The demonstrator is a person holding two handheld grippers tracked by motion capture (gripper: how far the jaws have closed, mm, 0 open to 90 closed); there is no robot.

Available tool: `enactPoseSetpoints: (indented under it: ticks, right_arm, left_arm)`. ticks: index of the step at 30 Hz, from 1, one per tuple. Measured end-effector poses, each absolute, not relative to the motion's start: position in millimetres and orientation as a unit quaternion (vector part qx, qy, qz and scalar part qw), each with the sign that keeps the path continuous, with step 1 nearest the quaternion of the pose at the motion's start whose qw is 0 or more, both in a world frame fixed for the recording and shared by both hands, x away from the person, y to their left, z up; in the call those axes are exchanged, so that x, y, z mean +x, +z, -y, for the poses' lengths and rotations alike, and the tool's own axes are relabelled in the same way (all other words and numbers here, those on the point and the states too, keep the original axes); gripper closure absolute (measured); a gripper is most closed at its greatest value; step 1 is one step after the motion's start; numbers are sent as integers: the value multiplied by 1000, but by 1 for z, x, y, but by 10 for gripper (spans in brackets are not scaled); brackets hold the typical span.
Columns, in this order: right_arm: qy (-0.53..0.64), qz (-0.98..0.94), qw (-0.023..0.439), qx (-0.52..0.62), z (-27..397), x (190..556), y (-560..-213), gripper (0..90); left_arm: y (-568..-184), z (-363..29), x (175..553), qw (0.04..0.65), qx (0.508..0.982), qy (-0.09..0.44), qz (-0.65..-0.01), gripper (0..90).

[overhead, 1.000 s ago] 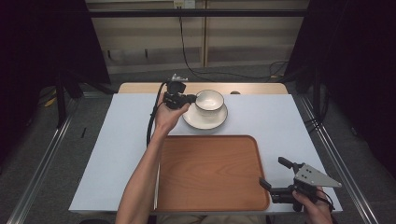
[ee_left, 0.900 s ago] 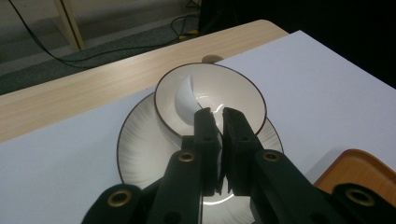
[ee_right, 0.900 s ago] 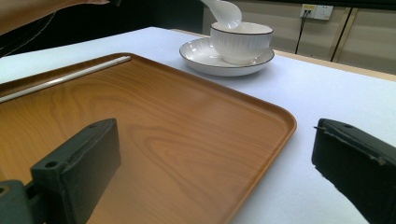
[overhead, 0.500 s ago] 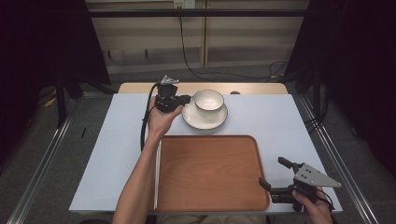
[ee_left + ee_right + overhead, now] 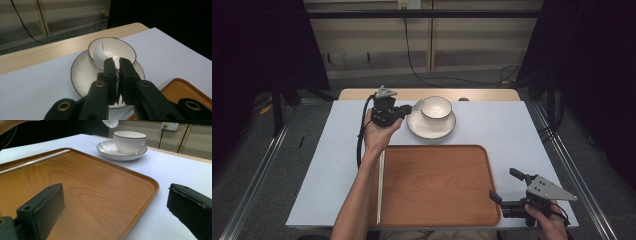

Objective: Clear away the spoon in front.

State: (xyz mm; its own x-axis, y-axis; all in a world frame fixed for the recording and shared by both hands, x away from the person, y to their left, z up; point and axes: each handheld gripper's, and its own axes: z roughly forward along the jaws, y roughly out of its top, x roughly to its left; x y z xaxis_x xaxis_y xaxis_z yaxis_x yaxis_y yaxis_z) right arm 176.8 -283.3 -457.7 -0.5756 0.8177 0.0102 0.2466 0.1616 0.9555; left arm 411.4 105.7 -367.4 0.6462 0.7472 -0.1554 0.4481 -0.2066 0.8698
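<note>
A white bowl [image 5: 436, 106] stands on a white plate [image 5: 430, 128] at the far middle of the table. My left gripper [image 5: 407, 111] hovers at the plate's left rim, shut on the handle of a white ceramic spoon [image 5: 100, 52]. The spoon's scoop sticks up past the jaws in front of the bowl [image 5: 122, 48], above the plate [image 5: 80, 72]. From the right gripper view the spoon [image 5: 110, 123] hangs in the air above and left of the bowl [image 5: 129, 141]. My right gripper [image 5: 504, 185] rests open at the near right, beside the wooden tray [image 5: 437, 200], with nothing between its jaws.
A thin white stick [image 5: 380, 185] lies along the tray's left side; it also shows as the stick [image 5: 35, 160] at the tray's [image 5: 95, 195] far rim. A white sheet [image 5: 512, 130] covers the table, with a wooden strip [image 5: 362, 94] at the back.
My left gripper has drawn left and slightly nearer, away from the bowl, with the spoon in it. The right gripper has stayed put.
</note>
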Motion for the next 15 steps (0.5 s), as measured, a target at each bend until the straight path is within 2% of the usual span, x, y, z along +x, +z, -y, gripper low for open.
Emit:
enactPoseSetpoints:
  ticks: [15]
  right_arm:
    - [530,-711,269,376,283,178,-458,8]
  left_arm:
    - [-374,-122,389,510,745,152,-403,851]
